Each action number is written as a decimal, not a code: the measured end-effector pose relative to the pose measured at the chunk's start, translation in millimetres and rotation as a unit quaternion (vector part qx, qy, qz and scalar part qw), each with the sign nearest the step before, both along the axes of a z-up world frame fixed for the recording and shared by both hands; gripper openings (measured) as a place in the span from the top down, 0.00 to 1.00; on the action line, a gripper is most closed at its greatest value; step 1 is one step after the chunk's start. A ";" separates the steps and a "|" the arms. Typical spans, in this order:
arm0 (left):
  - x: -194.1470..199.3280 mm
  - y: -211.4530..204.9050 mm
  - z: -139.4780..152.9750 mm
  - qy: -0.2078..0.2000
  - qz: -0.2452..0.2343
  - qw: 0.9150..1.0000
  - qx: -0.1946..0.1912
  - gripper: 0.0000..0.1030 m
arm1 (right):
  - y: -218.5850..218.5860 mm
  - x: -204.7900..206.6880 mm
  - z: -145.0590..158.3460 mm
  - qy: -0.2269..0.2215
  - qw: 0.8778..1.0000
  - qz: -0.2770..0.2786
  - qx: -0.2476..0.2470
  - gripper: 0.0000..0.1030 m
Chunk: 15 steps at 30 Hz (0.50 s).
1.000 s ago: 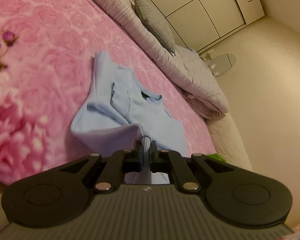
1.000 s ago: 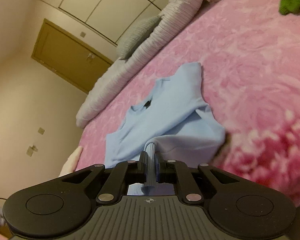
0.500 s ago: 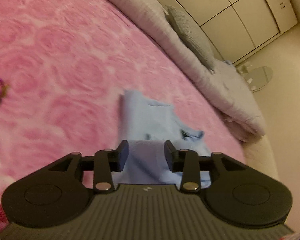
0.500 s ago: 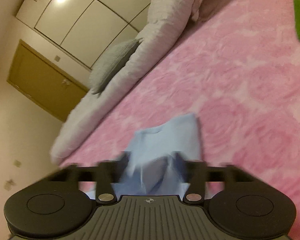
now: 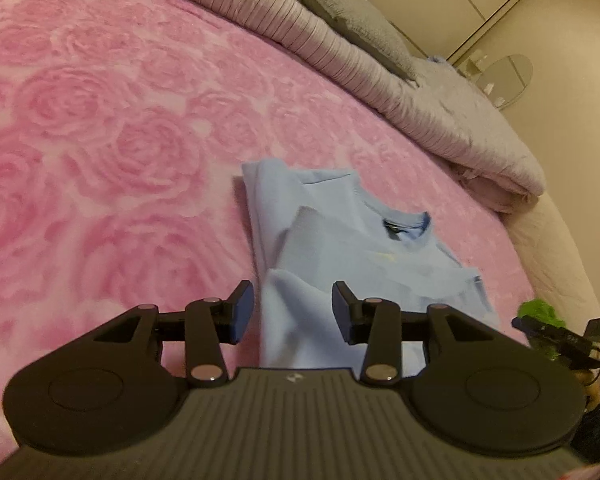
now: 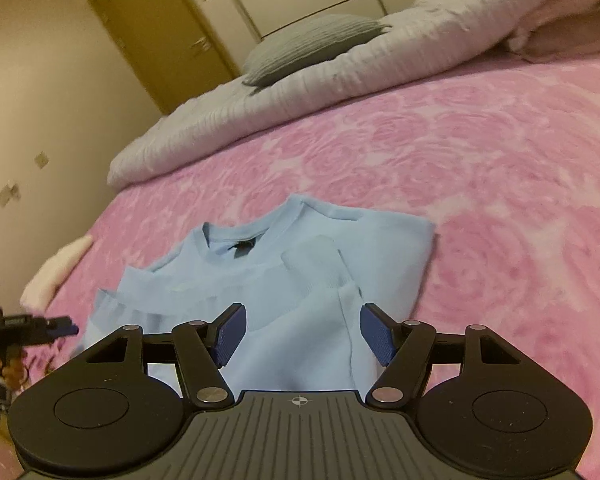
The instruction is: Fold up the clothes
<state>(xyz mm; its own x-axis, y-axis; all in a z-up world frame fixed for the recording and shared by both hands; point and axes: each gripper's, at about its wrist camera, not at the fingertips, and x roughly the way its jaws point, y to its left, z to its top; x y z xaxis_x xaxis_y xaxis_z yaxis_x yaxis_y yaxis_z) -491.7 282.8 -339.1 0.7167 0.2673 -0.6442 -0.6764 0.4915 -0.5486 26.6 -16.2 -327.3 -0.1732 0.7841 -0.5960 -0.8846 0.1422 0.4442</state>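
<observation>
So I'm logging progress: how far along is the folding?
Done: the light blue sweatshirt lies folded on the pink blanket. In hand: nothing, the left gripper and right gripper are both open. Left: possibly the green garment at the bed's edge.

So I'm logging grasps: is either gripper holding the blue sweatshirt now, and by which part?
Nothing is held. The left gripper and right gripper have open jaws over the folded sweatshirt.

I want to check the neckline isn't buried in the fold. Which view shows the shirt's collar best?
The right wrist view: the collar faces the camera, its whole curve and dark label visible. The left wrist view shows the collar smaller and from the side.
</observation>
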 end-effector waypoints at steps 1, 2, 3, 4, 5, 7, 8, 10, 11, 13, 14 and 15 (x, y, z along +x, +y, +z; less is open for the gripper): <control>2.6 1.2 -2.2 0.003 -0.003 1.000 0.001 0.64 | 4.0 0.5 -2.5 -0.004 1.000 0.004 -0.002 0.34; 4.9 1.7 -4.3 0.006 -0.007 1.000 0.002 0.64 | 7.9 0.9 -5.1 -0.008 1.000 0.008 -0.004 0.34; 7.2 2.3 -6.3 0.008 -0.011 1.000 0.003 0.64 | 11.0 1.2 -7.0 -0.012 1.000 0.011 -0.007 0.34; 9.2 1.8 -7.8 0.011 -0.014 1.000 0.005 0.64 | 14.5 1.4 -9.3 -0.016 1.000 0.013 -0.010 0.34; 10.7 0.8 -9.0 0.013 -0.018 1.000 0.008 0.64 | 18.4 1.7 -12.3 -0.021 1.000 0.017 -0.012 0.34; 13.0 -0.6 -11.1 0.014 -0.023 1.000 0.011 0.66 | 25.9 3.0 -18.3 -0.026 0.999 0.016 -0.018 0.34; 13.6 -0.2 -11.8 0.013 -0.022 1.000 0.012 0.66 | 29.2 4.4 -20.2 -0.023 0.999 0.014 -0.019 0.39; 14.8 -0.6 -12.4 0.007 -0.022 1.000 0.014 0.66 | 35.1 8.1 -24.8 -0.015 1.000 0.013 -0.018 0.45; 15.4 -0.9 -12.6 0.003 -0.023 1.000 0.015 0.67 | 38.3 9.9 -27.3 -0.012 1.000 0.012 -0.019 0.45; 16.5 -4.8 -10.5 0.004 -0.028 0.999 0.028 0.67 | 43.6 10.6 -31.2 -0.013 0.999 0.015 -0.027 0.45; 17.0 -7.0 -9.3 0.005 -0.032 0.999 0.035 0.69 | 45.5 8.8 -32.0 -0.016 0.999 0.021 -0.031 0.54; 17.6 -9.2 -8.0 0.006 -0.035 0.998 0.042 0.73 | 46.8 6.1 -31.9 -0.020 0.999 0.030 -0.034 0.60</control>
